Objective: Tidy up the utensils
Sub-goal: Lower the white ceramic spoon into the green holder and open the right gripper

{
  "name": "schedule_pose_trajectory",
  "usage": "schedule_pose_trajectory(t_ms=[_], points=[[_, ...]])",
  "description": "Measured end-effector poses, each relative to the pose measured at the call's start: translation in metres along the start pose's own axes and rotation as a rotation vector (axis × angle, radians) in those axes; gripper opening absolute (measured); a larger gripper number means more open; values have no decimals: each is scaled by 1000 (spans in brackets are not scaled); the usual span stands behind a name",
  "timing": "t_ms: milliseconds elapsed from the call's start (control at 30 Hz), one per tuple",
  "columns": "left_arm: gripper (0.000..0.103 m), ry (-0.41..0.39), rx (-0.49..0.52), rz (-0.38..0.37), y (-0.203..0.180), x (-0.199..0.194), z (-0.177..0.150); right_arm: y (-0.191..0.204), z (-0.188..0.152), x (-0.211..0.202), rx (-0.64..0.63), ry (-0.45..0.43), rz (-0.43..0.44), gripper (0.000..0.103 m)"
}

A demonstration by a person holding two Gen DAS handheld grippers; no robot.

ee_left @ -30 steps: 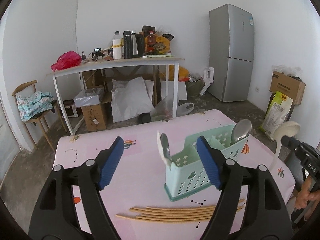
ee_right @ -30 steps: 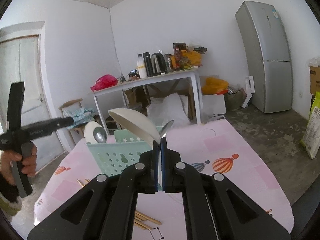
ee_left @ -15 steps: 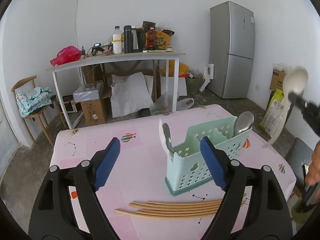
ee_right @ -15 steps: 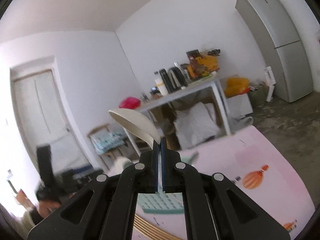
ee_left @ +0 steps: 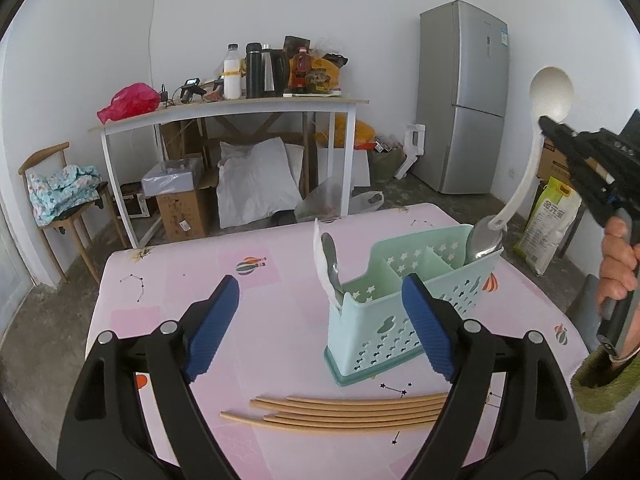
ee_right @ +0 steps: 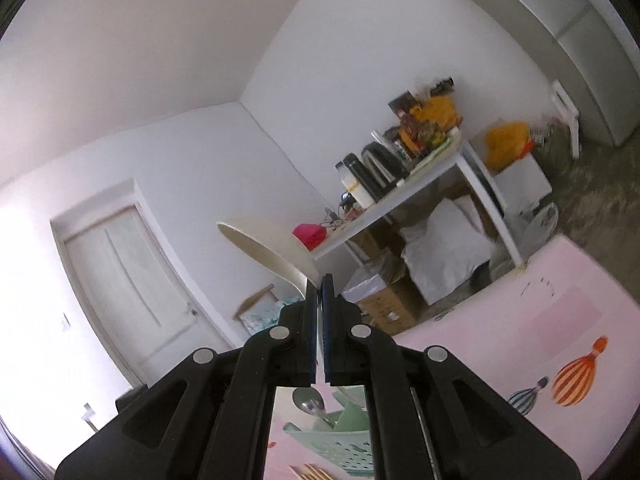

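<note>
The right gripper (ee_right: 319, 292) was clamped on a white plastic ladle (ee_left: 532, 148), high at the right of the left view, its handle tip just above the caddy (ee_left: 408, 292). The thin curved handle could slip or turn in the flat pads, and the tip might knock the metal spoon (ee_left: 482, 240) there. The left gripper (ee_left: 320, 320) was wide open and empty. Smooth wooden chopsticks (ee_left: 344, 410) lay at lower centre.
</note>
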State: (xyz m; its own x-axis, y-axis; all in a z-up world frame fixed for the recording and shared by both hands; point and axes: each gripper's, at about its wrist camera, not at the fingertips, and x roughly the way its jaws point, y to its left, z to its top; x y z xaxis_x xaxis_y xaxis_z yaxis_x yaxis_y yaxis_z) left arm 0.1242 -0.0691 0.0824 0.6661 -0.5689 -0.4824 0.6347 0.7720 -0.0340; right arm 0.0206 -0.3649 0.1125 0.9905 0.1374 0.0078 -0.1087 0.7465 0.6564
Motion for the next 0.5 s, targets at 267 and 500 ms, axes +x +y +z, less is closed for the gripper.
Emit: schedule_pose_trajectory(t_ms=[267,500], points=[[79,8,-12,2,2,1,-4,-31,-35,31,82,97,-44,3],[79,13,-16,3,3,2,-5,-33,-55,53,21,221,-163,7]])
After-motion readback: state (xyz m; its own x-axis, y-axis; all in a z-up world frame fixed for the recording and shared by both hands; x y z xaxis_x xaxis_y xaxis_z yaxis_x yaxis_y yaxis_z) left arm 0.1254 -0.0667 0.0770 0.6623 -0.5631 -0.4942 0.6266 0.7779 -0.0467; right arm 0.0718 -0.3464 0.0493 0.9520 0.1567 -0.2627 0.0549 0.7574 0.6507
